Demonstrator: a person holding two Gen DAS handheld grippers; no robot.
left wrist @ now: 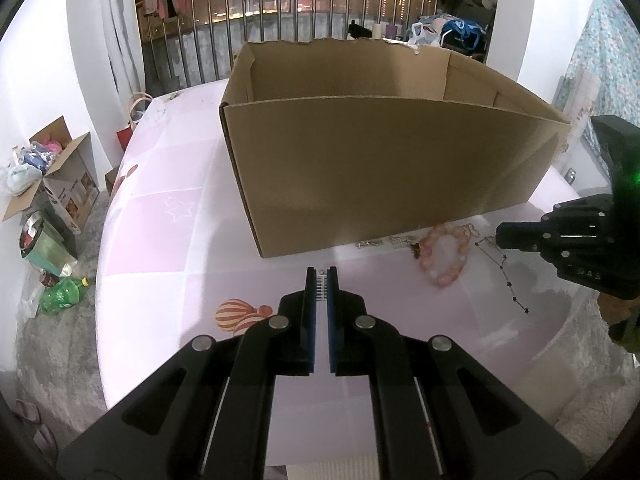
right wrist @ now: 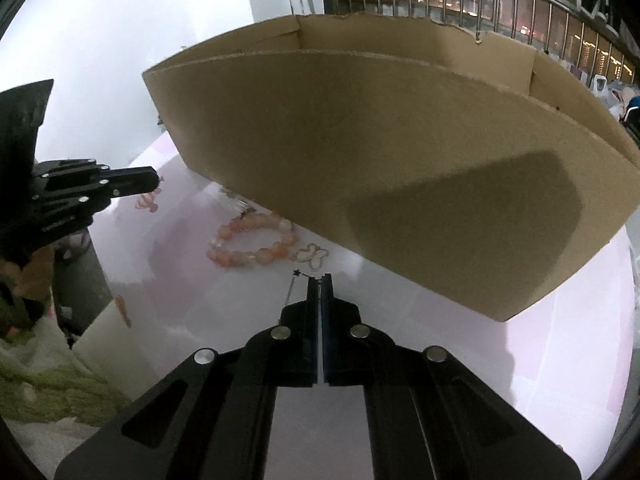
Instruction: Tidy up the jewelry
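1. While we've got both grippers hovering low over the pink surface [left wrist: 160, 240], here's where stuff sits: the pink bead bracelet [left wrist: 446, 256] lies just in front of the cardboard box [left wrist: 380, 168], with a butterfly pendant [right wrist: 312, 256] right beside it and a thin star chain [left wrist: 506, 276] trailing off toward our right side.
2. Our left gripper [left wrist: 321, 280] has its fingers nearly closed on a small pale comb-like piece. We can't tell exactly what it is, and the hold is only at the tips, so a quick swing toward the box could flick it out.
3. Our right gripper [right wrist: 319, 280] has its fingers pressed together right at the end of the star chain. Whether the chain is actually pinched or just lying under the tips, we honestly can't tell. If it's only half caught, lifting will probably drop it back on the surface.
4. That chain is fine and floppy, so dragging it could snag the butterfly pendant or the bracelet and pull them along.
5. The box wall is tall and close. If we come in low, we'd likely bump the near wall and shove the box instead of clearing the rim.
6. A couple of small silver bits [left wrist: 370, 243] sit tight against the box base, easy to miss or sweep under.
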